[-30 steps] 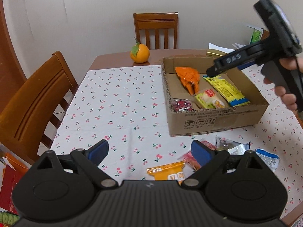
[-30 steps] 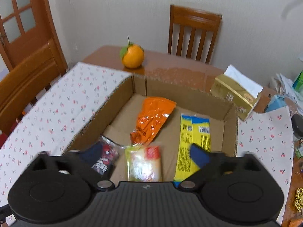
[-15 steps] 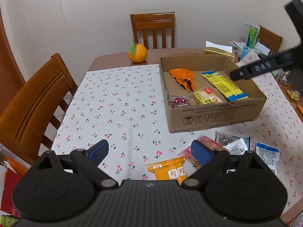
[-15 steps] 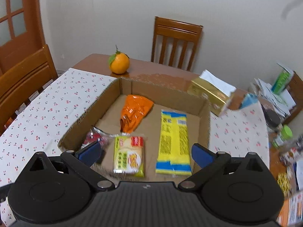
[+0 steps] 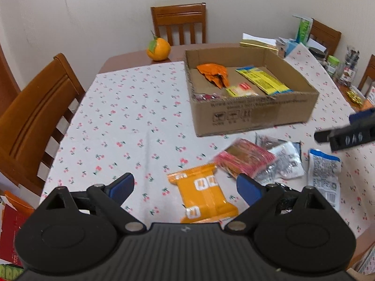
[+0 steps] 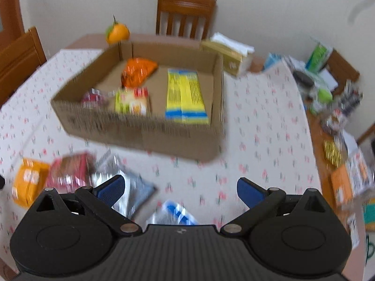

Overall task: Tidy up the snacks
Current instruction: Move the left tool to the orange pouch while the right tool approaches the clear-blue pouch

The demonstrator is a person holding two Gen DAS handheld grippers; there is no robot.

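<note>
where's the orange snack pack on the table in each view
Left wrist: orange pack low centre, between the open left gripper's fingers.
Right wrist: orange pack at the far left edge, blurred, beside the red pack.
Shared landmark: the cardboard box behind it.
</note>
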